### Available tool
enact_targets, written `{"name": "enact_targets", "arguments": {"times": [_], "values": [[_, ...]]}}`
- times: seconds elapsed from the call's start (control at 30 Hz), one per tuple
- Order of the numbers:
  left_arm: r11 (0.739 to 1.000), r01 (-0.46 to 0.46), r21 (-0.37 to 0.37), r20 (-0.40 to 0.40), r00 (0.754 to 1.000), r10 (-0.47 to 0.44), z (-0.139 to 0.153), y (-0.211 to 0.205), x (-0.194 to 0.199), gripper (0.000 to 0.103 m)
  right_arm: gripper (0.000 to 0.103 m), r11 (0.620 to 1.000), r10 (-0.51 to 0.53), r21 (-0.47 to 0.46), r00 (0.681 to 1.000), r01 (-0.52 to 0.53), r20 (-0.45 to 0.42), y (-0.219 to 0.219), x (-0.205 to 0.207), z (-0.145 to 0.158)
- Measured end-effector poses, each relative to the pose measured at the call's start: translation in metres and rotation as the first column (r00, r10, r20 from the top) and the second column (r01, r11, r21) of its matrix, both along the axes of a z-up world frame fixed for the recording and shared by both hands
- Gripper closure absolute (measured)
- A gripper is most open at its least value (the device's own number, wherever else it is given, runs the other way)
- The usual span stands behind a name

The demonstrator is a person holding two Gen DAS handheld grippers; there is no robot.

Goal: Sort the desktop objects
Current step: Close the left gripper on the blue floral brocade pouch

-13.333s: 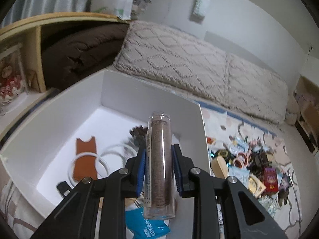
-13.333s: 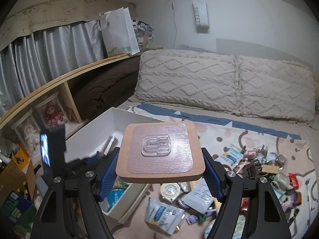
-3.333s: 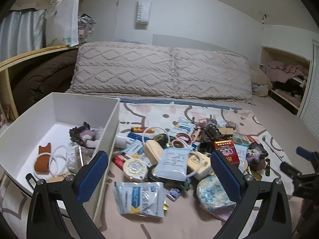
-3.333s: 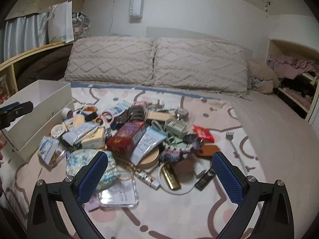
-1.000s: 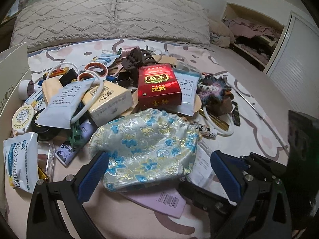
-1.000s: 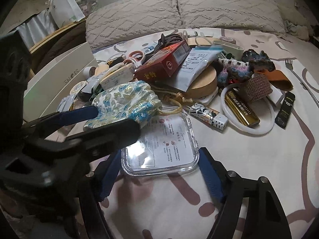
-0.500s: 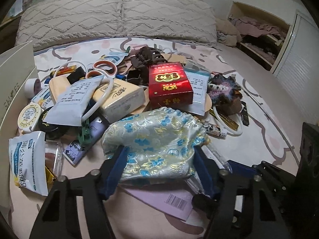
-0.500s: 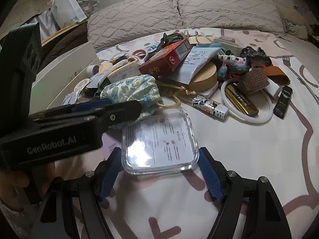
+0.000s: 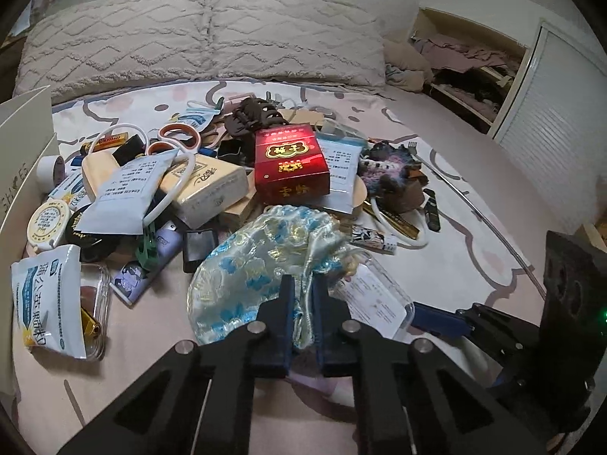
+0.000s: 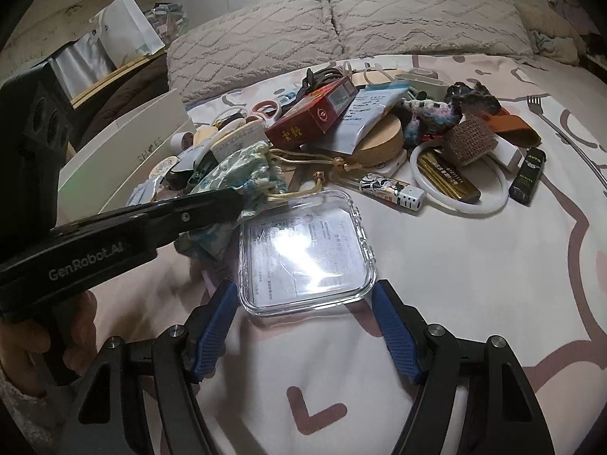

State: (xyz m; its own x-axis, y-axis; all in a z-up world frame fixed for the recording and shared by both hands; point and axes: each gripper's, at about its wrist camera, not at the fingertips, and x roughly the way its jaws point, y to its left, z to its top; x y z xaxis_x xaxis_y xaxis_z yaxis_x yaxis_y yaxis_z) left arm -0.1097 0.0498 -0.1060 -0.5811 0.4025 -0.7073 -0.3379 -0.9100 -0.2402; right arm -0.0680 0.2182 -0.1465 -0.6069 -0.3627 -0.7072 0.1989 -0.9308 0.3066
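Brocade, pale blue and gold: in the left wrist view the drawstring pouch (image 9: 265, 265) lies at the near edge of the pile on the bed (image 9: 474, 265), and my left hand-held gripper (image 9: 302, 292) has just closed all the way down on its near fold, with cloth pinched between the pads. I judge the pouch soft and light, so it should sag and swing when lifted; the bunched fabric near the gathered neck is the surest place to hold. A second ago these jaws stood wide on either side of the pouch; now they are together. Beyond it sit the red box (image 9: 290, 167) and, at the far left, the wall of the white box (image 9: 22, 144).

In the right wrist view the clear plastic case (image 10: 303, 250) lies flat on the bed just right of the pouch (image 10: 242, 182), with its near edge between the pads of my right hand-held gripper (image 10: 305, 326). Those jaws have just been closing further, yet gaps show on both sides, so nothing is gripped yet. The case looks stiff, smooth and probably slippery; I would take it squarely across its two side edges. Compared with a second ago, the case has a narrower bracket around it, and the left hand-held gripper (image 10: 227, 199) bites the pouch instead of straddling it.
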Motion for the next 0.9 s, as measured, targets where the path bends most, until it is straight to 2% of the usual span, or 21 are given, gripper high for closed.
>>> {"name": "enact_targets", "arguments": {"times": [0.9], "values": [[0.994,-0.086,0.063,-0.013,0.996,0.087,0.003,-0.041,0.074,0.094,0.029,1.0,-0.007,-0.01,1.0,0.007,-0.027,0.006,0.051,0.0]]}}
